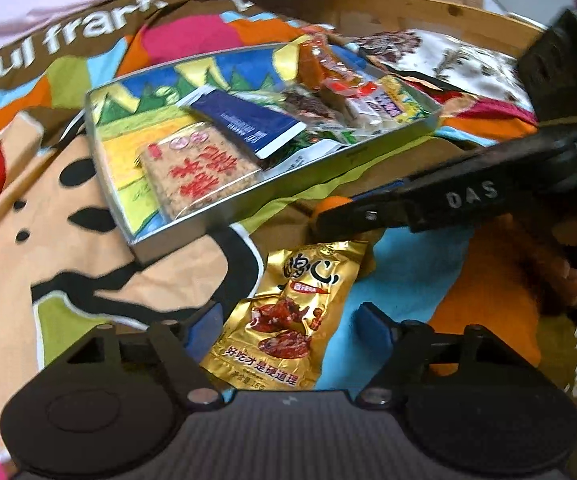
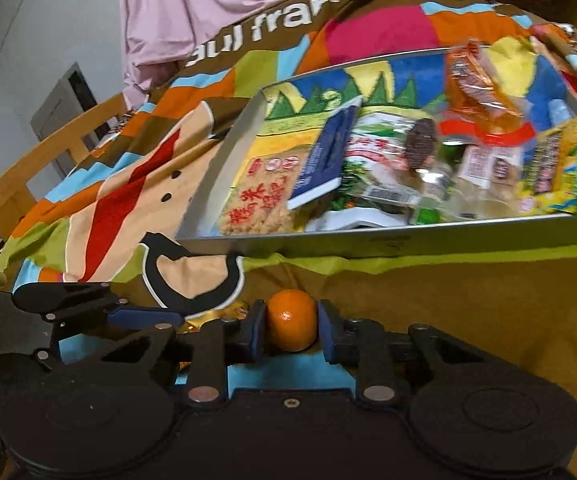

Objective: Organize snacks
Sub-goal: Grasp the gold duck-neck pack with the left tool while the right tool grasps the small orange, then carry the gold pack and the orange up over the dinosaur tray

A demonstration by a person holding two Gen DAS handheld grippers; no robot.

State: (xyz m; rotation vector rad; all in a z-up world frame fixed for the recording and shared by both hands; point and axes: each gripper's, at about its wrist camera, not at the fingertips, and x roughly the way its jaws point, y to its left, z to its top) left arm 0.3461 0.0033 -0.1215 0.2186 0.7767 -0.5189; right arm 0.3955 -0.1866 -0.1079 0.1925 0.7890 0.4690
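A shallow metal tray (image 1: 272,194) (image 2: 388,236) lies on a colourful cloth and holds several snack packs: a rice cracker pack (image 1: 198,170) (image 2: 258,204), a dark blue pack (image 1: 248,126) (image 2: 324,160) and an orange pack (image 1: 328,64) (image 2: 480,84). A gold snack packet (image 1: 288,316) lies on the cloth between the fingers of my open left gripper (image 1: 286,326). My right gripper (image 2: 292,330) is shut on a small orange (image 2: 291,325) in front of the tray; it also shows in the left wrist view (image 1: 330,220), with the orange (image 1: 330,205) behind its finger.
The cartoon-print cloth (image 1: 68,220) (image 2: 448,300) covers the surface. Wooden furniture (image 1: 428,12) stands behind the tray, and a wooden chair (image 2: 48,160) stands at the left. More snack bags (image 1: 440,60) lie beyond the tray. A pink cloth (image 2: 208,0) lies at the back.
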